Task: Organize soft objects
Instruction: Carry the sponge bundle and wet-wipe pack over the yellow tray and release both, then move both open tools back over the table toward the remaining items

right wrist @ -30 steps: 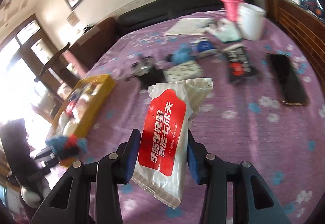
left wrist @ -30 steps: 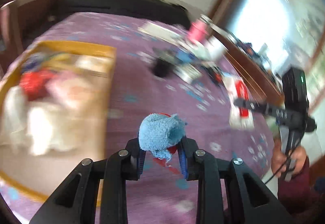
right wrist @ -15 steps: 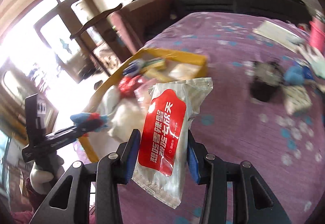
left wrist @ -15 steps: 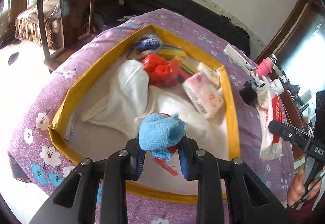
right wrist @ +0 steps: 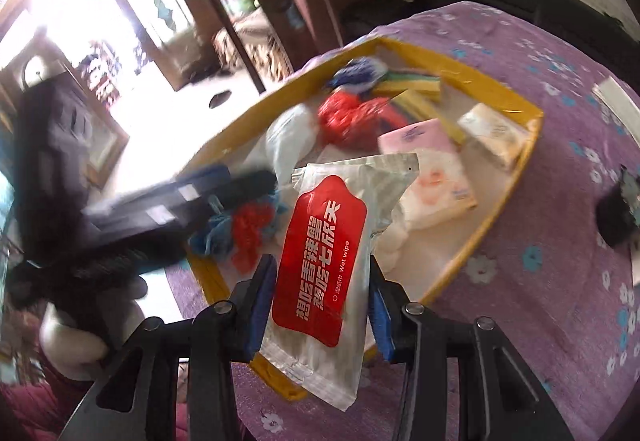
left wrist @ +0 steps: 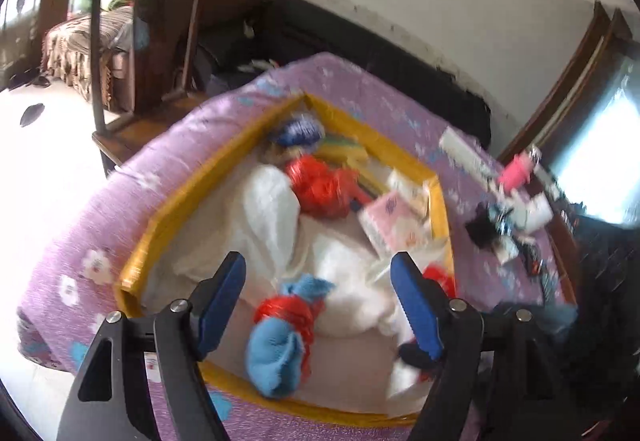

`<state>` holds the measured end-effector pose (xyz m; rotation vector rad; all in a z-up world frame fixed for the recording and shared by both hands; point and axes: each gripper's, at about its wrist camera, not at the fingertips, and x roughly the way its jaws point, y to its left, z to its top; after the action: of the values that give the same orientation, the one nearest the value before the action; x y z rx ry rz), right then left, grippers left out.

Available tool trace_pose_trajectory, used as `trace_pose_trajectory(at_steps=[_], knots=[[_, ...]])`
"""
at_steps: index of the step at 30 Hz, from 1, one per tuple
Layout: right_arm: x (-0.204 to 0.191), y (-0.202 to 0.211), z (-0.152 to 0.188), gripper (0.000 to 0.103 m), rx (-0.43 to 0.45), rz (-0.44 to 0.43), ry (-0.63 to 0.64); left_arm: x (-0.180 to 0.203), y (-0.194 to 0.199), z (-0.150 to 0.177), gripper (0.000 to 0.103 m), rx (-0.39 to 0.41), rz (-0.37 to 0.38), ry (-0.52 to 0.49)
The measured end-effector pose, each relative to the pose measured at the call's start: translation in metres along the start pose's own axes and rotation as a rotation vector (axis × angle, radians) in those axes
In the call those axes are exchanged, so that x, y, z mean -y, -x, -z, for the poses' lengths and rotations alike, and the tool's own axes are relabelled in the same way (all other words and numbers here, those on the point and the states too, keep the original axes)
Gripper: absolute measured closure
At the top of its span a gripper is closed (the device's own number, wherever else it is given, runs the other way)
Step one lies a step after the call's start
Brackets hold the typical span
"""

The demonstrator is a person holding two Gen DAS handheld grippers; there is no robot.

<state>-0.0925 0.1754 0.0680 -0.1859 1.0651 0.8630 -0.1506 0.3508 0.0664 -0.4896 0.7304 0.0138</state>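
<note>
purple floral table, wooden chair and dark sofa behind it, upper frame. yellow-rimmed box mid-frame holds white cloths, red bundle, tissue packs. left gripper hovers over the box's near end, jaws released and wide; blue-red sock ball lies in the box between and below them. right gripper over the box's near rim, jaws clenched on wipes pack, lower centre.

Left hand-held gripper spread wide; right hand-held gripper apparently clamped.
</note>
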Motion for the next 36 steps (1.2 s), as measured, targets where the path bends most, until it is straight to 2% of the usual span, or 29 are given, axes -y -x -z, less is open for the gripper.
trace_pose_trajectory(at_steps=[4,9,11,12,13,14,17,19,25,36], knots=[[-0.008,-0.024,-0.002,0.056,-0.051,0.023,0.022,-0.012,0.015,-0.006,0.023,0.058,-0.018,0.039],[0.002,-0.039,-0.01,0.055,-0.095,0.013,-0.026,-0.01,0.011,-0.005,0.023,0.054,-0.073,0.006],[0.008,-0.043,-0.015,0.055,-0.087,0.068,-0.035,-0.005,0.009,-0.003,0.023,0.052,-0.111,-0.022],[0.009,-0.044,-0.017,0.052,-0.081,0.099,-0.026,-0.003,0.008,-0.003,0.023,0.052,-0.13,-0.036],[0.01,-0.046,-0.018,0.041,-0.078,0.136,-0.017,0.001,0.007,-0.002,0.023,0.051,-0.153,-0.055],[0.011,-0.046,-0.018,0.036,-0.068,0.148,-0.013,0.005,0.006,0.0,0.023,0.052,-0.178,-0.079],[0.013,-0.032,-0.013,0.035,-0.026,0.089,-0.019,0.016,0.006,0.002,0.02,0.06,-0.247,-0.141],[0.015,-0.015,-0.01,0.03,0.029,0.072,-0.018,0.022,0.007,0.003,0.019,0.067,-0.283,-0.168],[0.035,0.035,0.012,0.022,0.172,0.125,-0.035,0.043,0.005,0.007,0.017,0.075,-0.332,-0.238],[0.12,0.104,0.07,0.02,0.275,0.23,-0.238,0.107,-0.01,0.022,0.016,0.033,-0.352,-0.381]])
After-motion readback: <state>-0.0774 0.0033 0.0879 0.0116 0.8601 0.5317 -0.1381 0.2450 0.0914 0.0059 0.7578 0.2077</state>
